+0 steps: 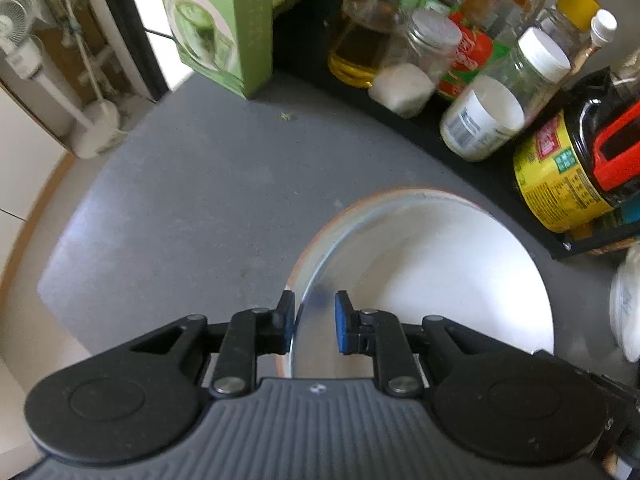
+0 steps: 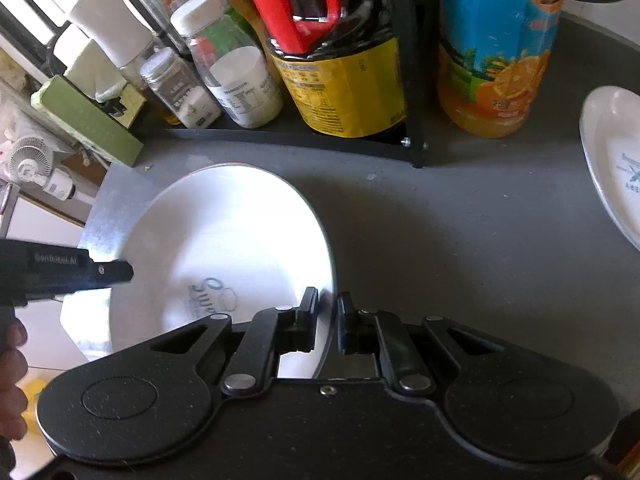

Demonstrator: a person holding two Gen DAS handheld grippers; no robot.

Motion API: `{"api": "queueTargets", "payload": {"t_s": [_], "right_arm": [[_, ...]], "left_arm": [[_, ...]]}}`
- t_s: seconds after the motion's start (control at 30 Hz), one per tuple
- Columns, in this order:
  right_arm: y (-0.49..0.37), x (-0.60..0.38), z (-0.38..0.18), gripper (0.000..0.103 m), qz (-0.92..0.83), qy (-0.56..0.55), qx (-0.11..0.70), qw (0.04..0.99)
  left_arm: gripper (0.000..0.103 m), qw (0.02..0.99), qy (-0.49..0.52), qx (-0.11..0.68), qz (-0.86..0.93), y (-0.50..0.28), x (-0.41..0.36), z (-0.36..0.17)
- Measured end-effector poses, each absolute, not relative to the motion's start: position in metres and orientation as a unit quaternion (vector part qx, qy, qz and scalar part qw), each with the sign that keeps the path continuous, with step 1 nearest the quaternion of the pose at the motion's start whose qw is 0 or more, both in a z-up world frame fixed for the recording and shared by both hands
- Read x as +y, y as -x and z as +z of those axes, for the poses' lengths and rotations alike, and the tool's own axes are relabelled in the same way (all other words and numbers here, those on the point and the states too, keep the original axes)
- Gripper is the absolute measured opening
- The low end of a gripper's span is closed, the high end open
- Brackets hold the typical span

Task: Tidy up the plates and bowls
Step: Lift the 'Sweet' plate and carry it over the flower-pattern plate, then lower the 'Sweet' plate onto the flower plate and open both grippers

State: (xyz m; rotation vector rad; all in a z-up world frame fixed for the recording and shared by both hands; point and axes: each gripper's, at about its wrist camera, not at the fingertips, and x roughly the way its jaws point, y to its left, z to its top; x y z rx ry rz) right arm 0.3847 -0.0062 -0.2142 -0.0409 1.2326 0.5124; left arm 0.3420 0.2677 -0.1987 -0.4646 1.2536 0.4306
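A white deep plate (image 1: 420,280) (image 2: 224,232) with a blue print inside sits tilted at the left end of the grey counter (image 2: 440,240). My right gripper (image 2: 328,312) is shut on its near right rim. My left gripper (image 1: 314,320) straddles the opposite rim. Its left pad lies against the outer edge, and a gap shows between the rim and the blue right pad. That gripper's finger (image 2: 116,272) also reaches the plate's left rim in the right wrist view. A second white plate (image 2: 612,160) (image 1: 626,304) lies flat on the counter to the right.
A black rack (image 2: 304,140) behind the plate holds jars, a dark sauce bottle (image 2: 344,80) with a red handle, and spice pots. An orange juice bottle (image 2: 496,60) stands right of it. A green box (image 1: 216,20) stands at the back left. The counter's edge drops off at the left.
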Motion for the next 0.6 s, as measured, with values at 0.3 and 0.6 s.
{"api": "queueTargets", "payload": {"t_s": [0.3,0.6], "right_arm": [[-0.385,-0.013,-0.217,0.019,0.24,0.006,0.573,0.784],[-0.373,-0.032,-0.216,0.026,0.244,-0.012,0.579,0.778]], "left_arm": [[0.031,0.779,0.169,0.567,0.209,-0.346,0.263,-0.181],[0.038,0.758,0.178,0.582,0.235,-0.327,0.277,-0.201]]}}
